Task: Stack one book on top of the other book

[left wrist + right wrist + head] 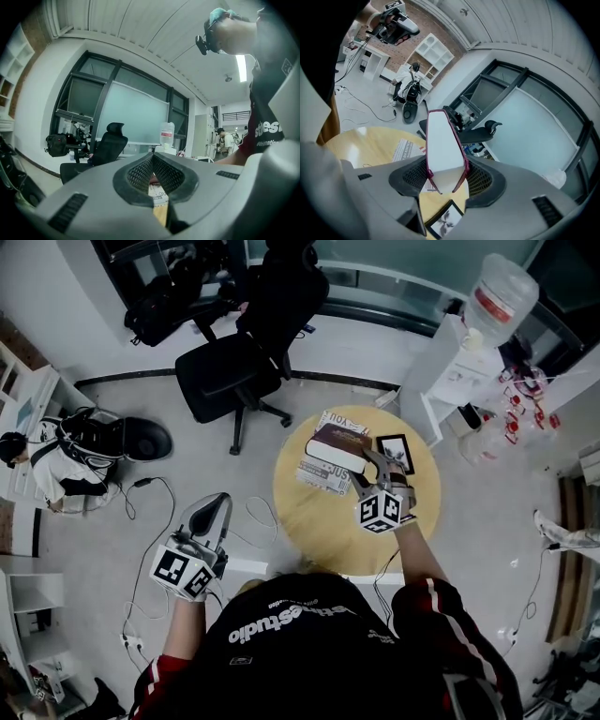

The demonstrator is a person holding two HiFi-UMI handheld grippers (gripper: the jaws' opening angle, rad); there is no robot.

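Note:
A maroon hardback book (339, 441) with white page edges (442, 151) is clamped in my right gripper (367, 467), whose jaws stand wide around its thickness. It hangs tilted just above a second book with a printed newspaper-like cover (322, 468) that lies flat on the round wooden table (309, 521). In the right gripper view the printed book (407, 149) shows below and to the left of the held one. My left gripper (216, 507) is shut and holds nothing, out to the left of the table over the floor; in its own view its jaws (153, 180) meet.
A black-framed picture (396, 453) lies on the table right of the books. A black office chair (234, 371) stands behind the table, a water dispenser bottle (502, 287) at back right, a backpack (84, 451) and cables (150, 493) on the floor at left.

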